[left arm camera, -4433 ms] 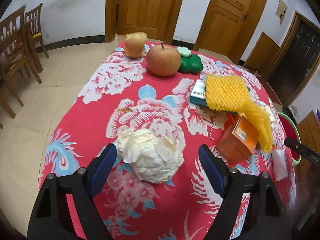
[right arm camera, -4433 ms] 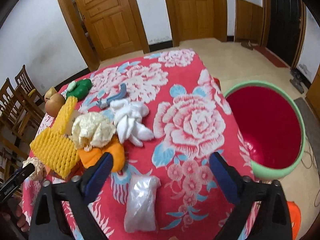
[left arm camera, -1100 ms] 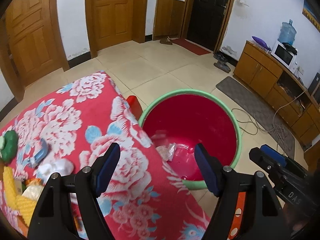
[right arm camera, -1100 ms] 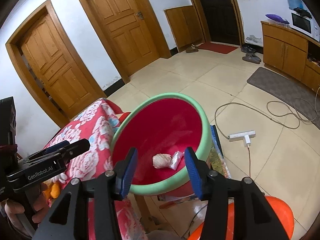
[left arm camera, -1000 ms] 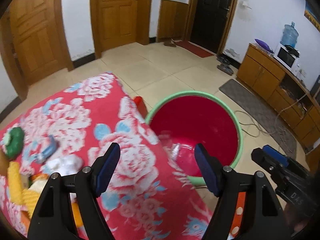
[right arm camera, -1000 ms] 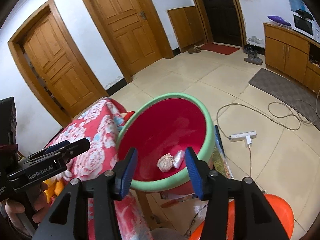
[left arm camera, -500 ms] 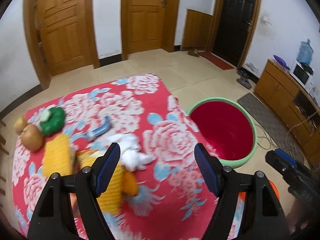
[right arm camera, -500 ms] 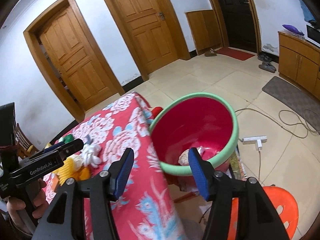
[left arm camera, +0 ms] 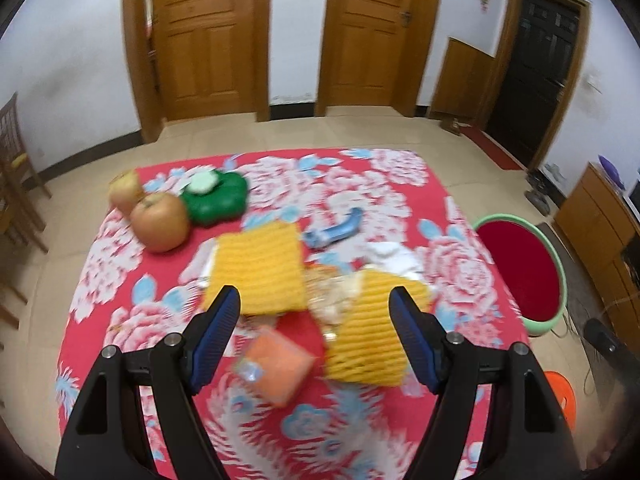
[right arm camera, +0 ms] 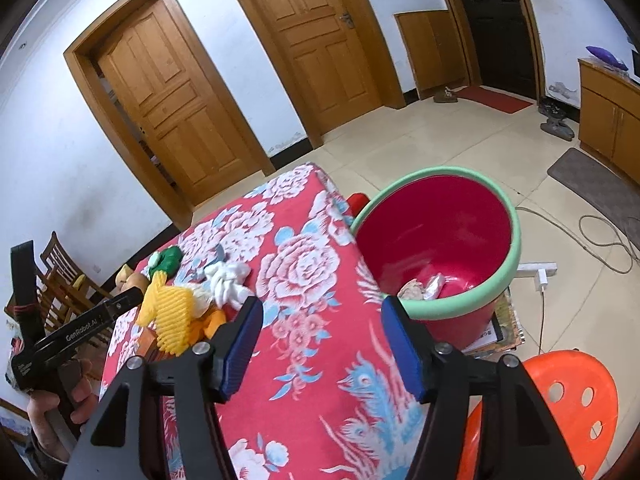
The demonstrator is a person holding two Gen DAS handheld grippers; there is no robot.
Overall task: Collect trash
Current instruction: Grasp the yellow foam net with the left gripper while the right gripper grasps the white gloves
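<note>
My left gripper (left arm camera: 314,336) hangs open and empty over the red floral tablecloth (left arm camera: 360,200), above the orange box (left arm camera: 278,364) and 2 yellow foam nets (left arm camera: 256,272); only this view shows the apple (left arm camera: 160,222) clearly. My right gripper (right arm camera: 322,346), jaws just widening with nothing between them, alone shows the crumpled trash (right arm camera: 422,286) lying inside the red bucket (right arm camera: 516,248) beside the table. 1 second ago my left view faced that bucket; now it faces the clutter and 2 wooden doors (left arm camera: 208,36).

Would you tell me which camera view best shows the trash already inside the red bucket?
The right wrist view: the red bucket opens toward it, showing crumpled trash at the bottom. The left wrist view shows only its red interior.
</note>
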